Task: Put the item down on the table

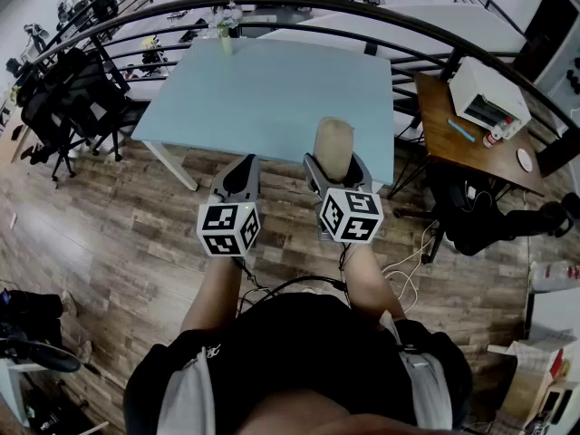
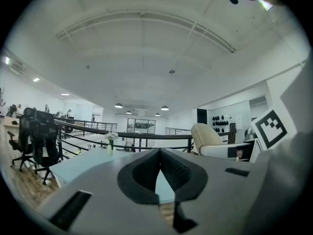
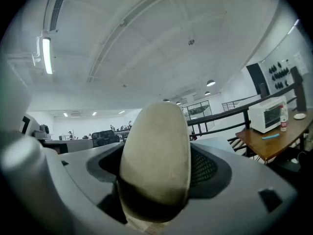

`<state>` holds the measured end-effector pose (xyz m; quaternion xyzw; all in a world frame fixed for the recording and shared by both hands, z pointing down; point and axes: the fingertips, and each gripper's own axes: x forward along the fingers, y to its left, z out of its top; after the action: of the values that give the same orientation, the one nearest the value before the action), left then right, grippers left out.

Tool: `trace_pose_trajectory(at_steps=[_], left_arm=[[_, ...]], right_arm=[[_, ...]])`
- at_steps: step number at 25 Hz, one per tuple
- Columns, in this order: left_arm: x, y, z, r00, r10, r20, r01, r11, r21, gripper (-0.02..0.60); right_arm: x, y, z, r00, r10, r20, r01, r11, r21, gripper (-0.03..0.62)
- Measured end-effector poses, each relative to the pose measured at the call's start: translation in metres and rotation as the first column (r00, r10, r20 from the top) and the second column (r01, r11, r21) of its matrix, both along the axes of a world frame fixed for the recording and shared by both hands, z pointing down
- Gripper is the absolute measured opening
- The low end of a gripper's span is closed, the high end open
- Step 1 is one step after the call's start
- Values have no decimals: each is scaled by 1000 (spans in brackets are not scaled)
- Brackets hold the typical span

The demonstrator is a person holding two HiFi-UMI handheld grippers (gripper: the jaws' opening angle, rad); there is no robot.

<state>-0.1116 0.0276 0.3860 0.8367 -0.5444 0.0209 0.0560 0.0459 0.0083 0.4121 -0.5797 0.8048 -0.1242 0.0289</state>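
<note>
The right tongs (image 1: 336, 165) pinch the beige rounded item (image 3: 155, 151) by its lower flanks, upright in the air near the blue counter's (image 1: 272, 89) front edge (left tongs (image 2: 159, 155) pressed together, empty), and it looks light, matte, possibly slightly soft.

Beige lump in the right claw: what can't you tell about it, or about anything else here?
- Beige lump: its lower end is hidden inside the right claw in both views, so what it is stays unclear.
- Vase at the table far edge: too small in the head view for detail.
- Bottle on the brown desk: label too small to read.
</note>
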Motion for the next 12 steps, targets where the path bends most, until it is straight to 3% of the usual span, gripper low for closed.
trace_pose_trajectory(at_steps=[12], left_arm=[[4,16,-2,999,35,-2,-35,999,-6,12]], right_arm=[[-4,18,-4,999,12,32,-12,1000,0,400]])
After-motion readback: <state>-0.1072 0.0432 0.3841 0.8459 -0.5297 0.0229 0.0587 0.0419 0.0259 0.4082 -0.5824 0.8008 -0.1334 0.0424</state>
